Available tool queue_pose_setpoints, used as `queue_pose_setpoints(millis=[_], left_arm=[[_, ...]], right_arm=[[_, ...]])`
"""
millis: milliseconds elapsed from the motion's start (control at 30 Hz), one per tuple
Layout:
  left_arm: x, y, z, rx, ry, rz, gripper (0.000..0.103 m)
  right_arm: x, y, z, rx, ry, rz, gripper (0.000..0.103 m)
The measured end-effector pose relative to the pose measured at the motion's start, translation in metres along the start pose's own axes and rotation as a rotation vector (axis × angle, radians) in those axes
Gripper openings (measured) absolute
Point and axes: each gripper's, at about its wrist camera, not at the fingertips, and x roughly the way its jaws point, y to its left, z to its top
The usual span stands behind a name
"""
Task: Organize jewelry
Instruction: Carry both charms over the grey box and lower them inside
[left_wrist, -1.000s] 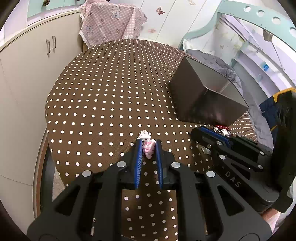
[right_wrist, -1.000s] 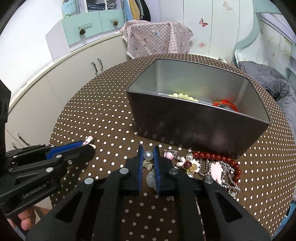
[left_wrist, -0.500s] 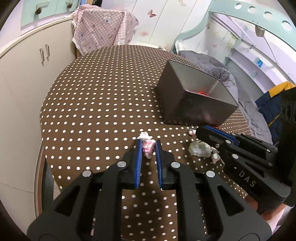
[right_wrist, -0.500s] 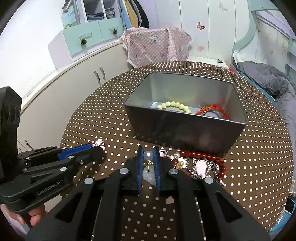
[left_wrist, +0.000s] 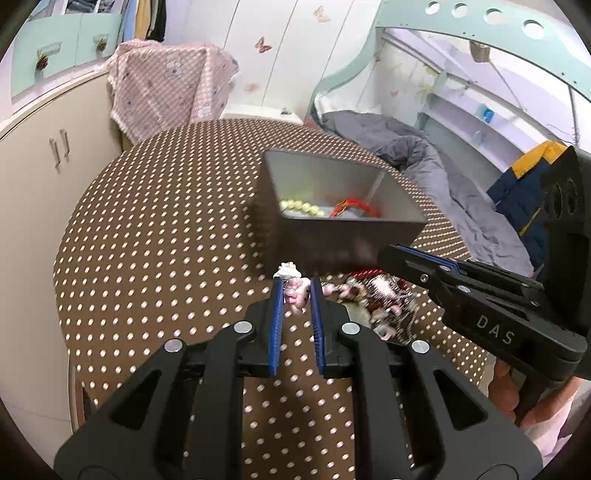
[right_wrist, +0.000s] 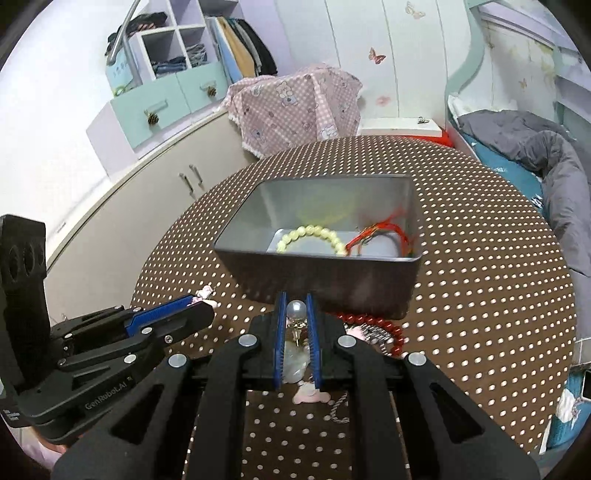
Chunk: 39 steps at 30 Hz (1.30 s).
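Observation:
My left gripper (left_wrist: 296, 291) is shut on a small pink and white charm (left_wrist: 295, 288), held above the table in front of the grey metal box (left_wrist: 332, 240). My right gripper (right_wrist: 296, 308) is shut on a pearl earring (right_wrist: 296, 309), lifted just before the box's near wall (right_wrist: 317, 277). Inside the box lie a pale green bead bracelet (right_wrist: 310, 236) and a red cord bracelet (right_wrist: 384, 230). A heap of jewelry with red beads (right_wrist: 384, 330) lies on the table under the right gripper; it also shows in the left wrist view (left_wrist: 373, 295).
The round table has a brown polka-dot cloth (left_wrist: 166, 240). Beige cabinets (right_wrist: 147, 192) stand to the left, a pink checked cloth (right_wrist: 295, 107) covers something behind the table, and a bed with grey bedding (left_wrist: 443, 173) lies to the right.
Both grippers have risen with their pieces and moved toward the box. The box interior has come into the left wrist view, and the jewelry heap has dropped below the right gripper.

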Motion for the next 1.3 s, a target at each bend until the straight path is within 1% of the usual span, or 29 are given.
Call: queue_pose_setpoints(millis=[233, 367, 433, 533, 633, 833, 1033, 1167, 1200, 1233, 1267, 1300], left_arm=[[-0.001, -0.012, 0.013, 0.037, -0.065, -0.027, 0.015], [0.002, -0.019, 0.022, 0.059, -0.087, -0.02, 0.015], [0.004, -0.023, 0.025, 0.063, -0.092, -0.028, 0.015], [0.009, -0.026, 0.032, 0.077, -0.105, -0.016, 0.015], [0.013, -0.025, 0.038, 0.075, -0.111, -0.024, 0.015], [0.023, -0.024, 0.045, 0.073, -0.116, -0.008, 0.015], [0.032, -0.023, 0.049, 0.076, -0.109, 0.001, 0.015], [0.035, -0.023, 0.049, 0.077, -0.114, 0.017, 0.015], [0.035, -0.024, 0.049, 0.08, -0.112, 0.019, 0.016], [0.035, -0.024, 0.048, 0.082, -0.111, 0.02, 0.02], [0.035, -0.024, 0.048, 0.083, -0.108, 0.024, 0.027], [0.035, -0.024, 0.047, 0.079, -0.107, 0.03, 0.046]], right_arm=[[-0.013, -0.008, 0.016, 0.01, -0.056, 0.013, 0.01], [-0.016, -0.016, 0.024, 0.046, -0.066, 0.058, 0.01], [-0.018, -0.018, 0.028, 0.038, -0.082, 0.048, 0.01], [-0.018, -0.018, 0.033, 0.032, -0.091, 0.045, 0.01], [-0.015, -0.02, 0.037, 0.022, -0.099, 0.022, 0.01], [-0.004, -0.027, 0.039, 0.028, -0.088, -0.004, 0.01], [0.002, -0.032, 0.041, 0.035, -0.079, -0.008, 0.01], [0.002, -0.033, 0.04, 0.039, -0.08, -0.017, 0.013], [0.002, -0.033, 0.041, 0.04, -0.08, -0.02, 0.016], [0.002, -0.034, 0.04, 0.041, -0.08, -0.021, 0.021], [0.001, -0.034, 0.04, 0.043, -0.081, -0.027, 0.023], [0.001, -0.036, 0.04, 0.045, -0.082, -0.03, 0.028]])
